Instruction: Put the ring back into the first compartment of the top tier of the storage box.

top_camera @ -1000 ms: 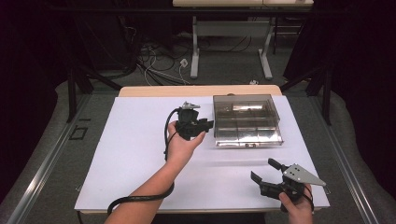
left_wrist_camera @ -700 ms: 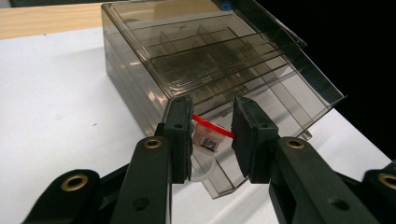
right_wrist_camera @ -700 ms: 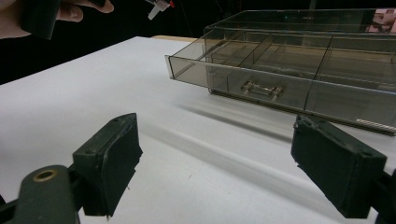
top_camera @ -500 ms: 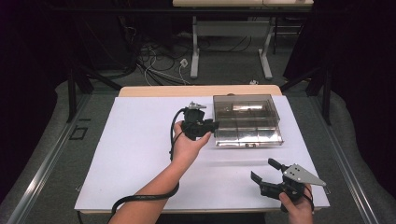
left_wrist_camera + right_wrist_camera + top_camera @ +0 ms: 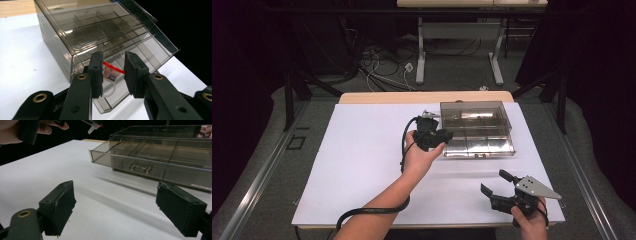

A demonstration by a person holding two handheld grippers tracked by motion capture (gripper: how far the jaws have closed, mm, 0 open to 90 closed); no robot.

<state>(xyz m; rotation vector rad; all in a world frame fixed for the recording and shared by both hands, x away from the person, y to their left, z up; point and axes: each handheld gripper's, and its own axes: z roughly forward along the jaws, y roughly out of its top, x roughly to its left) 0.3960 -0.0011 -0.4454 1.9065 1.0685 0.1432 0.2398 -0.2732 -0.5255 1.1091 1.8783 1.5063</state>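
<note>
A smoky transparent drawer box (image 5: 472,116) (image 5: 82,27) stands on the white table, its divided drawer (image 5: 479,146) (image 5: 140,157) pulled out toward me. My left gripper (image 5: 439,136) (image 5: 113,67) hovers at the drawer's left front corner, shut on a small clear piece with a red edge (image 5: 111,75) (image 5: 93,126). The piece hangs over the drawer's near compartments. My right gripper (image 5: 493,181) (image 5: 115,212) rests low near the table's front right, open with nothing between its jaws, pointing toward the drawer.
The white table top (image 5: 362,165) spreads to the left and front of the box. A table frame and loose cables (image 5: 387,65) lie on the floor beyond the far edge. The left gripper's cable (image 5: 367,212) trails along the forearm.
The left hand has drifted a little to the right, bringing its gripper and the small piece up against the drawer's left corner. The right gripper has stayed put.
</note>
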